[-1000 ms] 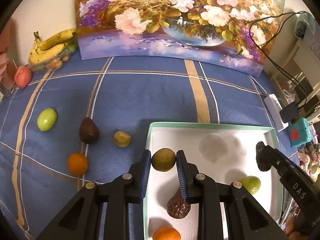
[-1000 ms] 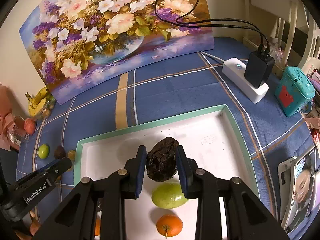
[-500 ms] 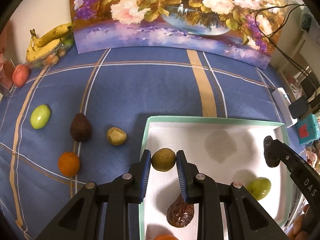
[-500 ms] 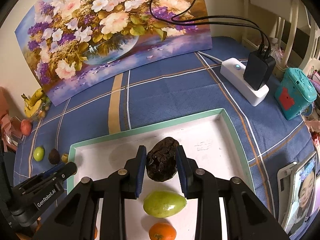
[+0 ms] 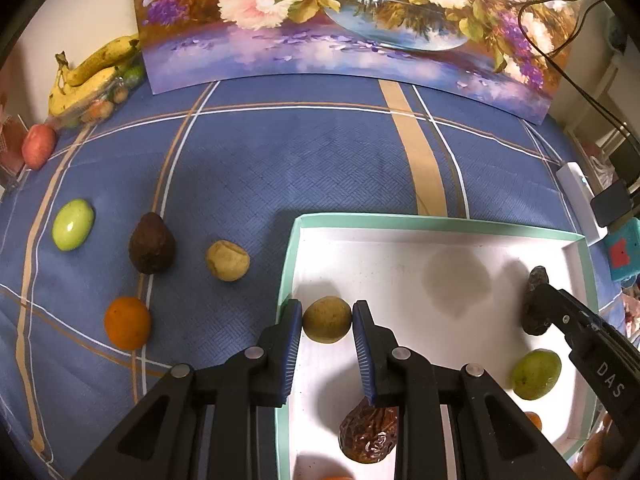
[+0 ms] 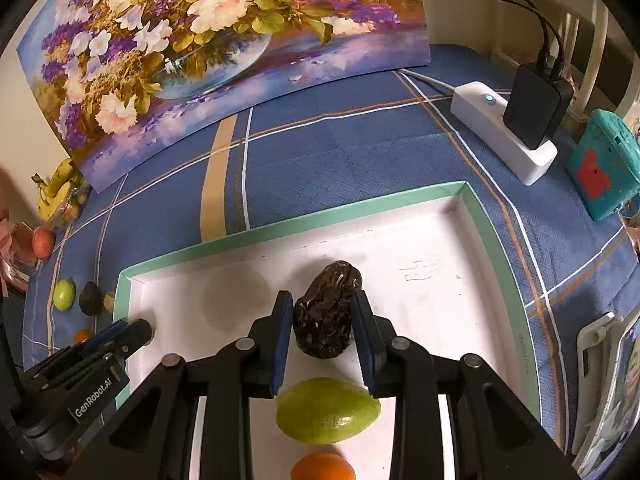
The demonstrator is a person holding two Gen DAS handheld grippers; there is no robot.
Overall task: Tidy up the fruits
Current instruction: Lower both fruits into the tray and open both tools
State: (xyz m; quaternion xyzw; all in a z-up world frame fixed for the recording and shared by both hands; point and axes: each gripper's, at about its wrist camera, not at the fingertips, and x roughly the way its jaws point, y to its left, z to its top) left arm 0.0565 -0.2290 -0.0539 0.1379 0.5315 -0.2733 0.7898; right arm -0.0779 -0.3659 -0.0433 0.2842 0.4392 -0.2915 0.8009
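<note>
it looked like a home: a floral painting (image 5: 352, 20) leaned behind a blue checked tablecloth (image 5: 280, 160), bananas (image 5: 92, 72) beside the painting.

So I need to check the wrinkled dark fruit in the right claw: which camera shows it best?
The right wrist view: the wrinkled dark fruit sits centred and close between the right claw pads. The left wrist view shows it only small at the tray's far side, partly behind that claw.

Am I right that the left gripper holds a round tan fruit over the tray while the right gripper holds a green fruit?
Not quite. The right gripper holds a dark wrinkled fruit, as the right wrist view shows; the green fruit lies loose in the tray. The left gripper does hold the tan fruit.
</note>
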